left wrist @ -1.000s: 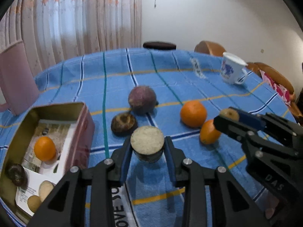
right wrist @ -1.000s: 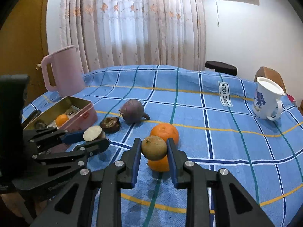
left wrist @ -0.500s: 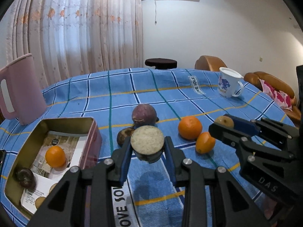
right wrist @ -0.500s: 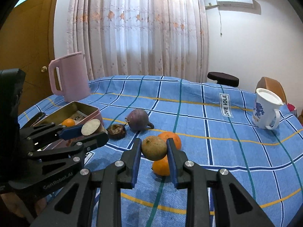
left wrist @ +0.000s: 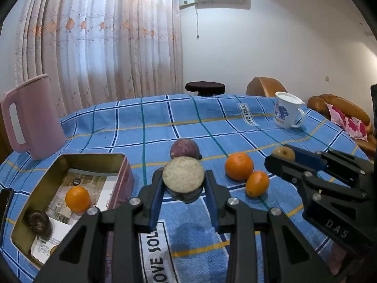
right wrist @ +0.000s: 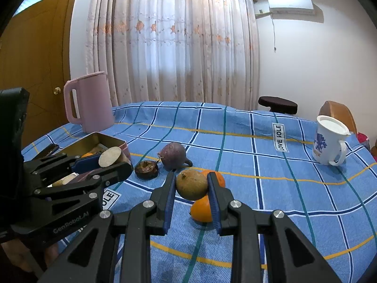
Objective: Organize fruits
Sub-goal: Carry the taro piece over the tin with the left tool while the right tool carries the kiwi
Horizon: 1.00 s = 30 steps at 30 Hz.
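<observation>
My left gripper (left wrist: 183, 184) is shut on a cut fruit half (left wrist: 183, 178) with a pale flat face, held above the blue checked tablecloth, right of the open tin box (left wrist: 119, 165). The box holds an orange (left wrist: 77, 199) and a dark fruit (left wrist: 38, 221). My right gripper (right wrist: 191, 187) is shut on a brown-green round fruit (right wrist: 191, 187), raised over the table. On the cloth lie a purple fruit (left wrist: 184, 148), two oranges (left wrist: 239, 166) (left wrist: 257, 183) and a dark cut half (right wrist: 146, 169).
A pink kettle (left wrist: 30, 118) stands at the back left of the table. A white mug (left wrist: 286, 113) stands at the back right. Chairs and a stool (left wrist: 204, 87) are behind the table, with a sofa at the right.
Both grippers have risen and tilted up with their fruits still held. The table objects look farther below, and more of the room shows.
</observation>
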{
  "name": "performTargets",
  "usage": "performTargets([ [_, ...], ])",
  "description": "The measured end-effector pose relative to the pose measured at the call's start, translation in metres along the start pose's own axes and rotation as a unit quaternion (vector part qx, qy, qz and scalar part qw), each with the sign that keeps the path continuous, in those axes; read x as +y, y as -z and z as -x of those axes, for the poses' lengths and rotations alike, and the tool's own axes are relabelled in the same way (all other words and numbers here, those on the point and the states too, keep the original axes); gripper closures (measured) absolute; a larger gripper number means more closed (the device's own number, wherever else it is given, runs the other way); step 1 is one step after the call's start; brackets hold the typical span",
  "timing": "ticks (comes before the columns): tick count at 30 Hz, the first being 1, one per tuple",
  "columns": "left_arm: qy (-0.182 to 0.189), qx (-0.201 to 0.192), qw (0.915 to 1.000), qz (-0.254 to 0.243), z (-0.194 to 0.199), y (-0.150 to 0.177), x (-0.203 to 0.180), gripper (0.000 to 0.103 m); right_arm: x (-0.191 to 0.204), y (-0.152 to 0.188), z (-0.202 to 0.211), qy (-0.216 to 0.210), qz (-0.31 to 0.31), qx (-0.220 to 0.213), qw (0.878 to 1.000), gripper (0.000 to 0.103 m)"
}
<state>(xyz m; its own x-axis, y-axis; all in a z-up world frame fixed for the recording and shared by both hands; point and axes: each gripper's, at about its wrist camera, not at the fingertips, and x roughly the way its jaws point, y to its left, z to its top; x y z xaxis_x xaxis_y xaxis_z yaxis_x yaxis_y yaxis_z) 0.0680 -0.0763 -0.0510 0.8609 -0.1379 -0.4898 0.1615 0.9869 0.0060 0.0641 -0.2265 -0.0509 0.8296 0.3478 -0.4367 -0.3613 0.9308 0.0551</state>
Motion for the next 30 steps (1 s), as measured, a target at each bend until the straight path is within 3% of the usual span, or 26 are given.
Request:
performTargets([
  [30, -0.037, -0.063, 0.9973, -0.002, 0.025, 0.001, 0.0, 0.068, 0.006, 0.002, 0.018, -0.008, 0.016, -0.041, 0.999, 0.075],
])
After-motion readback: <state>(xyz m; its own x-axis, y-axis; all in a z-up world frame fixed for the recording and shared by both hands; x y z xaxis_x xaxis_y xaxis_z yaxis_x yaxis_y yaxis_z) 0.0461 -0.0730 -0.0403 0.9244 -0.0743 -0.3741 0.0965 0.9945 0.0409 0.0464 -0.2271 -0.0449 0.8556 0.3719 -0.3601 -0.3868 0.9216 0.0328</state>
